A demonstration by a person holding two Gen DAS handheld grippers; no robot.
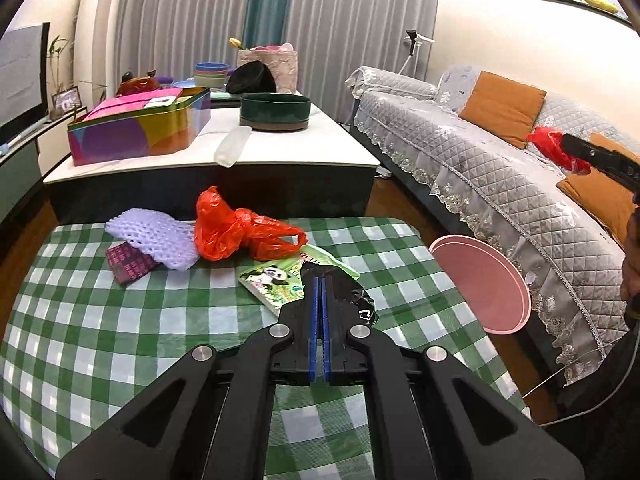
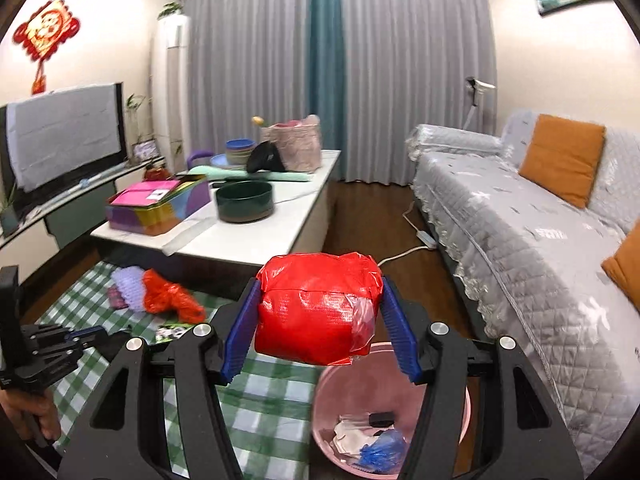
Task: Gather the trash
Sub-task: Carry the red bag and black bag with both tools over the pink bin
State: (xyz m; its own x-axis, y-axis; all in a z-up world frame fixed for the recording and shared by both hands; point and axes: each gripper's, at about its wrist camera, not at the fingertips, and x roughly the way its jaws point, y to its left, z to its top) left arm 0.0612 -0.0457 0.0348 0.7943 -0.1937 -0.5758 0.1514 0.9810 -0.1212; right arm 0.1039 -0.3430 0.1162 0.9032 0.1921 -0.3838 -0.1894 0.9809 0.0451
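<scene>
Right tongs (image 2: 320,320) clamp a red bundle (image 2: 316,308) above the pink bin (image 2: 324,392) — left tongs (image 1: 320,280) pinch black wrapper (image 1: 352,300), print unreadable.

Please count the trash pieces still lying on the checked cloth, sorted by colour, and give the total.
Red: 1, plastic bag
Lilac: 1, foam net
Dark purple: 1, wrapper
Green: 1, panda packet
Black: 1, wrapper at the left gripper, whose fingers are closed
Total: 5

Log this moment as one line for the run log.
right tongs: holding red bundle over pink bin | left tongs: shut on black wrapper
</scene>
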